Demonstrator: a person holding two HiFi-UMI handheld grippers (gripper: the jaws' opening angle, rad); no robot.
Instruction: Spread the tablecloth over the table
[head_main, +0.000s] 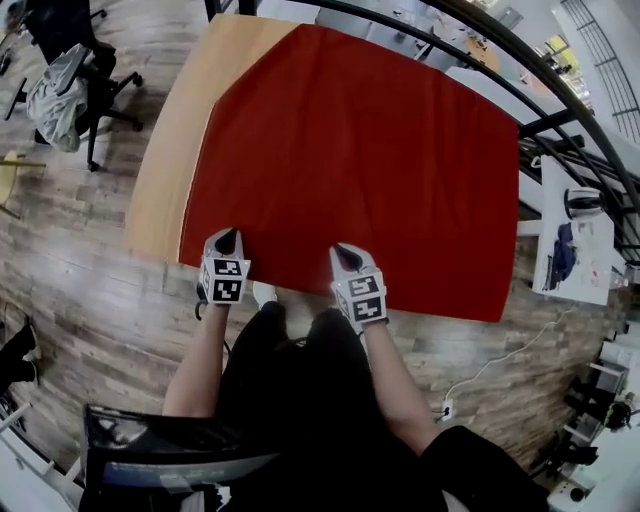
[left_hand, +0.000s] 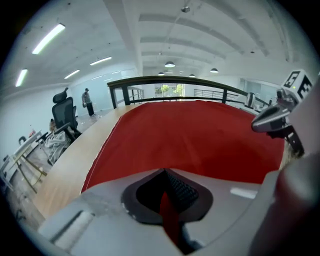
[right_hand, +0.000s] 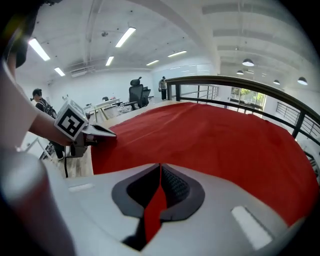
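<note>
Grey-brown plank floor (head_main: 70, 300) runs all round. A black office chair (head_main: 103, 90) draped with grey cloth stands far left. A curved black railing (left_hand: 175, 79) bounds the far side, with a white desk (head_main: 595, 282) at right. Long strip lights (left_hand: 48, 38) cross the white ceiling (left_hand: 225, 30)

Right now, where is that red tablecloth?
In the head view the red tablecloth covers the wooden table except its left strip; the left hand-held gripper and right hand-held gripper pinch its near edge.

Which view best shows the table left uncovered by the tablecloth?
Head view: nearly whole tablecloth plus the bare table strip on its left. Left gripper view shows that strip obliquely; right gripper view, almost only cloth.
</note>
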